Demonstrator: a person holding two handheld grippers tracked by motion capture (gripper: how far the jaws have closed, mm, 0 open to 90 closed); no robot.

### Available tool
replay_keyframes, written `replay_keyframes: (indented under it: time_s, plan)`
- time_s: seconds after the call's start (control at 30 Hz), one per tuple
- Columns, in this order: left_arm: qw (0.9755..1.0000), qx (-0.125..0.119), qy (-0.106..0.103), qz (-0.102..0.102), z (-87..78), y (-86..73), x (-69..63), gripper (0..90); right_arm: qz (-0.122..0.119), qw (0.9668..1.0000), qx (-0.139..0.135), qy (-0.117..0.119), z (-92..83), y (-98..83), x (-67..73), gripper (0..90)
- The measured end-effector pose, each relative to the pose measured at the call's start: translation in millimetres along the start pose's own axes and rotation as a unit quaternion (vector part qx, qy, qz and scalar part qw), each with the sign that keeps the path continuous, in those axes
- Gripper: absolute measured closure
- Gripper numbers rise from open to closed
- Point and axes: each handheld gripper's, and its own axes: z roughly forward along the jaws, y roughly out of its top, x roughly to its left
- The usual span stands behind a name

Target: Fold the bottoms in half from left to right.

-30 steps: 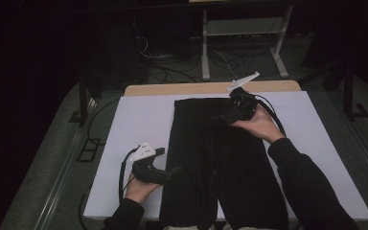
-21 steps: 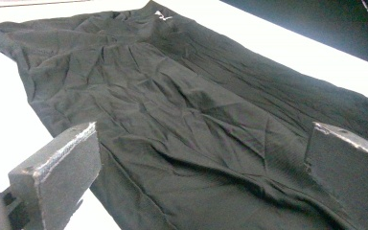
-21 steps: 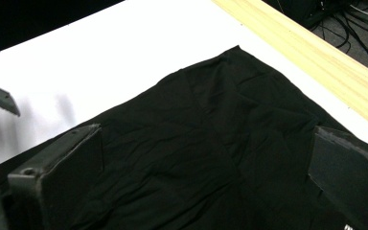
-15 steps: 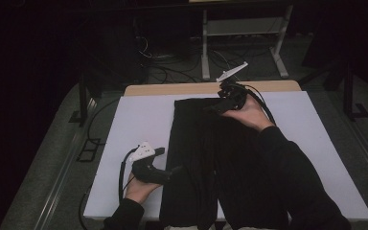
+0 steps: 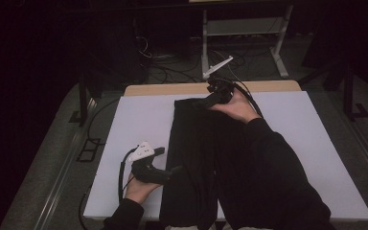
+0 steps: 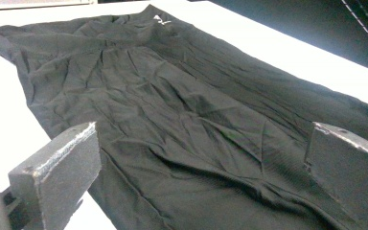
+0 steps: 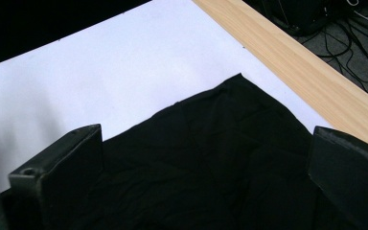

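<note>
With the black trousers (image 5: 206,163) lying flat down the middle of the white table (image 5: 124,134), bring the open right gripper (image 5: 210,100) down onto the far corner at 12 o'clock while the open left gripper (image 5: 172,171) steadies the near edge at 7 o'clock.

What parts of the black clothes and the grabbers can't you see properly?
- Near end of the black garment: cut off by the high view's bottom edge, partly under the person's sleeve.
- Right gripper jaws, high view: too dark to separate from the cloth.
- Small white logo, left gripper view: too small to read.
</note>
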Motion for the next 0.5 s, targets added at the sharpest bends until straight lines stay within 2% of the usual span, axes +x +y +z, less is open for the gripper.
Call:
replay_keyframes:
  time_s: [0.17,0.23,0.5]
  plan:
    - [1.0,-0.003,-0.001,-0.001,-0.9,0.2,-0.2,0.0,-0.001,1.0,-0.001,-0.002,8.9,8.1,0.9,0.0]
    - [1.0,-0.003,-0.002,-0.001,-0.7,0.2,-0.4,0.0,-0.004,0.9999,-0.006,-0.014,14.4,10.7,0.5,0.0]
    - [1.0,-0.005,-0.004,-0.002,0.5,0.5,-0.1,0.0,0.0,0.9997,-0.006,-0.023,26.8,14.5,-4.0,0.0]
